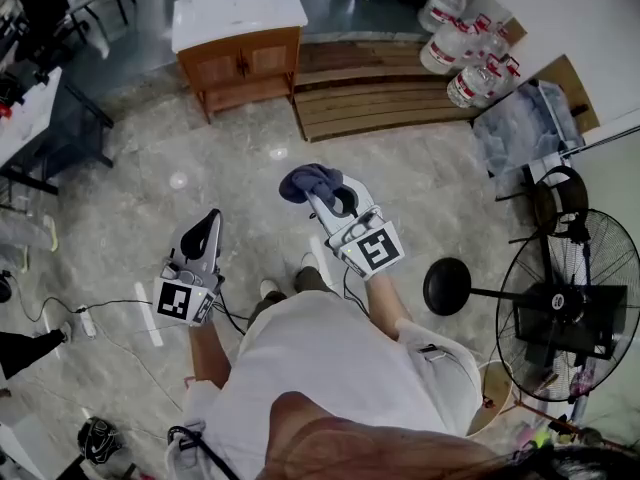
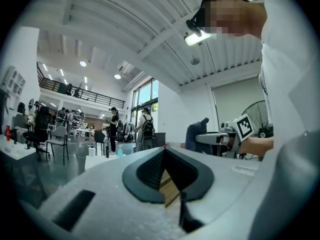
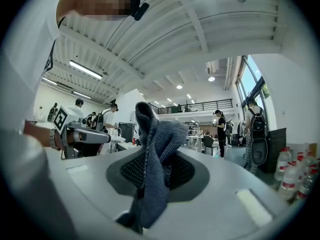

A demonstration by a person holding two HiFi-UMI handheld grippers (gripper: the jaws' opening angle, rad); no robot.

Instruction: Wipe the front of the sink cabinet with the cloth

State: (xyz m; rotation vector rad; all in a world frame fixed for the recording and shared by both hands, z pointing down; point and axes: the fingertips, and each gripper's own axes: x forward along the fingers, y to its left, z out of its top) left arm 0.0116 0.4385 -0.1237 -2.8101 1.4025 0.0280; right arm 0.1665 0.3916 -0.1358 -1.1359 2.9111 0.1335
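The sink cabinet [image 1: 240, 60], with a white top and a wooden front with two doors, stands far ahead at the top of the head view, well away from both grippers. A dark blue cloth [image 1: 308, 181] is bunched in my right gripper [image 1: 322, 196], which is shut on it; in the right gripper view the cloth [image 3: 156, 139] sticks up between the jaws of that gripper [image 3: 152, 180]. My left gripper [image 1: 205, 230] is held low on the left. Its jaws [image 2: 167, 178] are shut with nothing in them.
A low wooden platform [image 1: 385, 93] lies right of the cabinet, with several water jugs [image 1: 470, 48] behind it. A standing fan [image 1: 570, 308] and its round base [image 1: 447, 286] are to my right. A table [image 1: 25, 108] stands at the left. Cables and a power strip [image 1: 85, 320] lie on the floor.
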